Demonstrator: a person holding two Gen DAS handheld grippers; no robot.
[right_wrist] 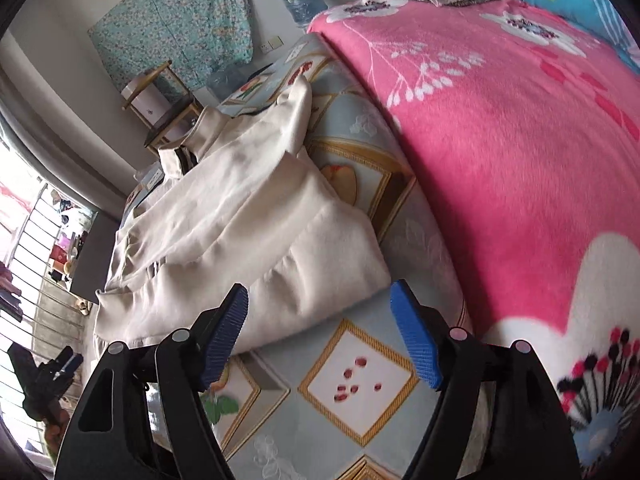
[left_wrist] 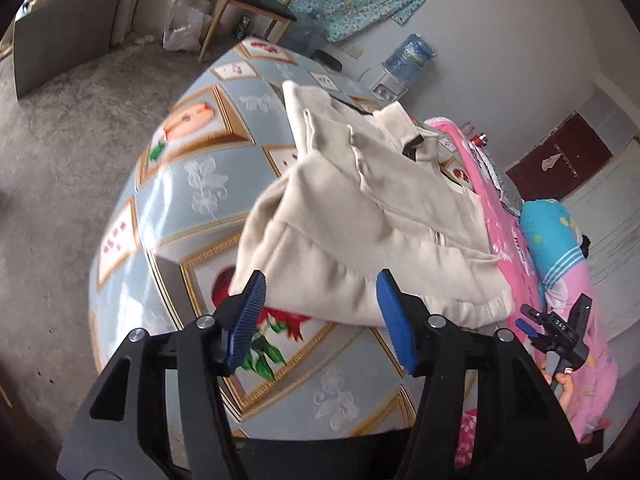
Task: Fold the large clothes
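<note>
My left gripper (left_wrist: 320, 312) and right gripper (right_wrist: 320, 320) both gape wide, holding nothing, the folded cream jacket (left_wrist: 372, 216) at twelve o'clock on the bed (left_wrist: 180, 200); no writing is readable.

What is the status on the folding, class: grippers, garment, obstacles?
Left gripper open, empty. Right gripper open, empty. Cream jacket lies partly folded on the patterned bed cover. Pink blanket bunched beside it, close on the right.
</note>
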